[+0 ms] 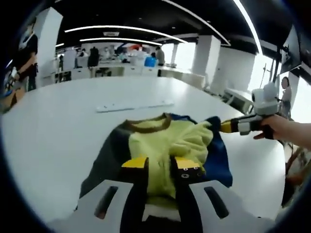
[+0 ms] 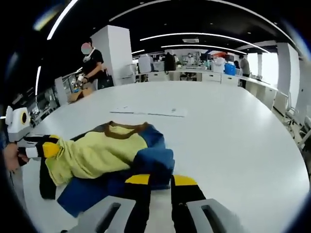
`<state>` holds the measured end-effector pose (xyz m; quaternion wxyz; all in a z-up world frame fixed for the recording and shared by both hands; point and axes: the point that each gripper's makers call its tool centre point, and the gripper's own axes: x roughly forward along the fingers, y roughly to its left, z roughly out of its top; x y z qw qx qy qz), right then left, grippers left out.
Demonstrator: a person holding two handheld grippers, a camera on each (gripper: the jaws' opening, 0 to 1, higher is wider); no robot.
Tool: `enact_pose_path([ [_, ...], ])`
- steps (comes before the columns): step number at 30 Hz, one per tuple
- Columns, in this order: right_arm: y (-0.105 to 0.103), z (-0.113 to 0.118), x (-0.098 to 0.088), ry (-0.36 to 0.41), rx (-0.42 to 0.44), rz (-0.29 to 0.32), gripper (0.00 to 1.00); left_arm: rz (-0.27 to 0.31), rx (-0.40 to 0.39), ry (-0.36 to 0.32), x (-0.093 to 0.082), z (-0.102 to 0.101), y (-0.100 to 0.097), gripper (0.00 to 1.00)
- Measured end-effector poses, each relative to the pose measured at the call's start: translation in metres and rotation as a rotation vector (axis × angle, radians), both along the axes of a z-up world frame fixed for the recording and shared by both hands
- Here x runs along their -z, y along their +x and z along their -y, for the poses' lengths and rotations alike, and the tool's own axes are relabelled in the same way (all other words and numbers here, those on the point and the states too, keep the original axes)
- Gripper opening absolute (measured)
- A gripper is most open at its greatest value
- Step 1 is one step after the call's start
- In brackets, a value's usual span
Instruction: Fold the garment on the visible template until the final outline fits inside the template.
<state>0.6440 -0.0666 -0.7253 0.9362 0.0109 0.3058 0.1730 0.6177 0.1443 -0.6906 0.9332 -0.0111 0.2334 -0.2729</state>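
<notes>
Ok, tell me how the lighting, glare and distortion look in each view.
Left gripper view: ceiling strips bow with the fisheye, windows at right blow out white, the garment stays sharp and evenly lit. Right gripper view: the table takes soft sheen, the edges curve strongly, and the background people are small and soft.

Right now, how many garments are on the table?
1: a yellow, blue and dark garment bunched on the white table, with the left gripper at one edge and the right gripper at the opposite one. More could be hidden beneath.
</notes>
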Motion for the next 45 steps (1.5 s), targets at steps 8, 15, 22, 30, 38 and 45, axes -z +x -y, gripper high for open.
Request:
enact_pose_path([
  [8, -0.038, -0.027, -0.001, 0.027, -0.096, -0.016, 0.46, 0.072, 0.083, 0.057, -0.022, 0.01, -0.022, 0.28],
  [15, -0.067, -0.055, -0.004, 0.049, -0.191, -0.014, 0.51, 0.091, 0.146, 0.083, -0.027, 0.028, -0.043, 0.28],
  [22, -0.085, -0.073, -0.007, 0.076, -0.233, -0.012, 0.52, 0.099, 0.178, 0.151, -0.015, 0.038, -0.051, 0.25],
  [30, -0.102, -0.083, -0.001, 0.087, -0.242, -0.024, 0.49, 0.092, 0.184, 0.221, 0.0, 0.047, -0.054, 0.23],
  [38, -0.117, -0.101, 0.007, 0.05, -0.3, -0.019, 0.41, 0.055, 0.156, 0.269, 0.013, 0.055, -0.05, 0.18],
  [45, -0.119, -0.116, 0.019, -0.032, -0.355, 0.013, 0.3, 0.021, 0.119, 0.305, 0.027, 0.054, -0.044, 0.13],
])
